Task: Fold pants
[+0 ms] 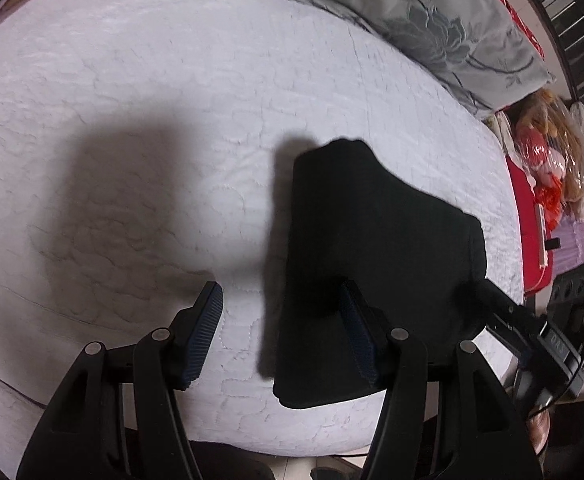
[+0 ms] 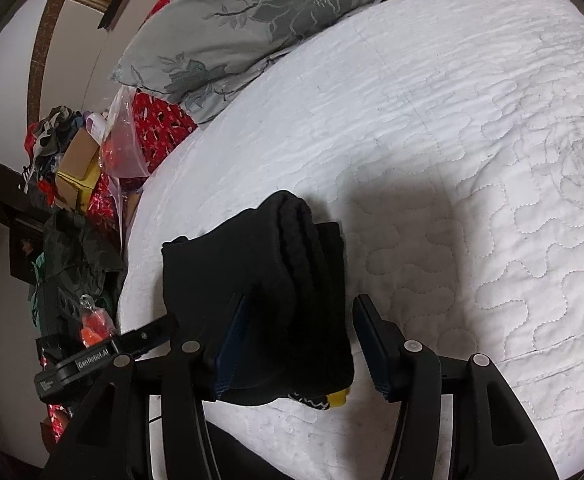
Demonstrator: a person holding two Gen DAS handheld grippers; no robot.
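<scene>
The black pants (image 1: 375, 256) lie already bundled into a compact stack on the white quilted bed (image 1: 172, 100), close to its near edge; the bundle's long axis runs away from the person, toward the grey floral pillow (image 2: 252, 12); the right tool (image 2: 297, 344) hangs released straight over it, jaws straddling the thick rolled edge, so it looks the nearer; the left tool (image 1: 282, 332), likewise spread and holding nothing, sits off to the bundle's left, only its right finger over the cloth.

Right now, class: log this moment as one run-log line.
pants: folded bundle on white quilt | left gripper: open, beside bundle | right gripper: open, over bundle | pillow: behind
</scene>
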